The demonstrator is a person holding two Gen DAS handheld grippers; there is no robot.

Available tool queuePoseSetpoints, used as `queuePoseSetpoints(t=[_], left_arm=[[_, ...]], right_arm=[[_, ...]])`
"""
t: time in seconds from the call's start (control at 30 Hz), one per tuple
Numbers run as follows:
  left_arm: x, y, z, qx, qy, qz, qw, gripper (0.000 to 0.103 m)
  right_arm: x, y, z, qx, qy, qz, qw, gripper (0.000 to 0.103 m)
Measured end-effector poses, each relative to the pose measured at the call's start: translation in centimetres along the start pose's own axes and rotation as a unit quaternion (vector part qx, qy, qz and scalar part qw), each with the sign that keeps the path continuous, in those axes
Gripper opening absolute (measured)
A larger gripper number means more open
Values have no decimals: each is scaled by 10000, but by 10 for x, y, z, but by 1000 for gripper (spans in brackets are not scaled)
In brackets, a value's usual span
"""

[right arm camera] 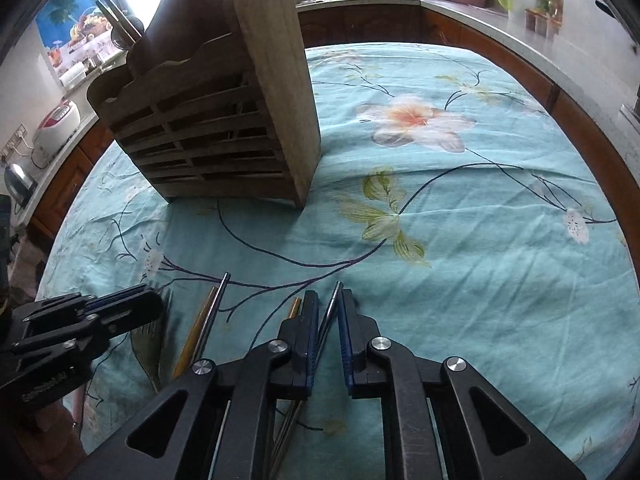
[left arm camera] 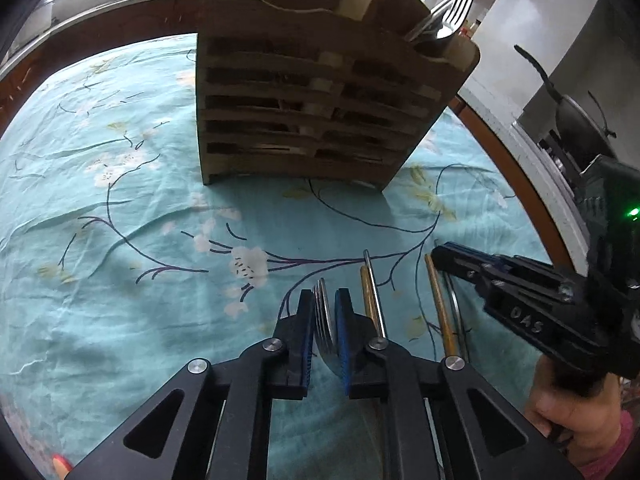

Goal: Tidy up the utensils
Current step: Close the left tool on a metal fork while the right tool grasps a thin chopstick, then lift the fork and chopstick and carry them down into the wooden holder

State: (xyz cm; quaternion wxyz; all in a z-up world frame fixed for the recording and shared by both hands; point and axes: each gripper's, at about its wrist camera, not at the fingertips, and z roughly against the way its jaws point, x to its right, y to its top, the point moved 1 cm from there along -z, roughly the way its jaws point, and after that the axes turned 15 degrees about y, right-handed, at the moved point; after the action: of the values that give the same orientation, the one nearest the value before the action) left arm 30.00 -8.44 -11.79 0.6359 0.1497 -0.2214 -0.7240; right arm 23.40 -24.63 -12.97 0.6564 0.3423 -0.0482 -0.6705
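A slatted wooden utensil holder (left arm camera: 312, 92) stands upright on the teal floral cloth; it also shows in the right wrist view (right arm camera: 224, 120), with forks (left arm camera: 448, 12) standing in one compartment. My left gripper (left arm camera: 325, 312) is shut on a metal fork (left arm camera: 323, 320), tines forward, low over the cloth. My right gripper (right arm camera: 329, 308) is shut on a metal chopstick (right arm camera: 329, 316) and shows from the left wrist view (left arm camera: 472, 264). A gold and a metal chopstick (left arm camera: 372, 300) lie between the grippers, another gold one (left arm camera: 440, 312) beside them.
The cloth-covered table (right arm camera: 460, 240) spreads ahead and to the right. A counter (right arm camera: 500, 12) with bowls and jars runs behind it. A dark pan (left arm camera: 576, 120) sits at the right in the left wrist view. A rice cooker (right arm camera: 56, 124) stands at the left.
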Motion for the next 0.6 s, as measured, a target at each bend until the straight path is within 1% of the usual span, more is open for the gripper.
queuePoseSetpoints(t=[0.03, 0.07, 0.23, 0.37, 0.6], left_arm=[[1, 0, 1, 55, 70, -46, 10000, 2], [1, -1, 3, 73, 102, -65, 9999, 1], [-8, -7, 22, 206, 96, 85, 9997, 1], [-15, -17, 53, 460, 68, 219, 9987, 1], [-31, -42, 107, 871, 53, 413, 9953, 1]], right_arm=[[0, 0, 0, 12, 28, -23, 10000, 8], [1, 0, 1, 30, 59, -47, 10000, 7], [-4, -7, 17, 256, 224, -125, 9993, 5], [-13, -11, 43, 529, 308, -103, 9981, 4], [-26, -16, 80, 886, 421, -58, 9952, 4]])
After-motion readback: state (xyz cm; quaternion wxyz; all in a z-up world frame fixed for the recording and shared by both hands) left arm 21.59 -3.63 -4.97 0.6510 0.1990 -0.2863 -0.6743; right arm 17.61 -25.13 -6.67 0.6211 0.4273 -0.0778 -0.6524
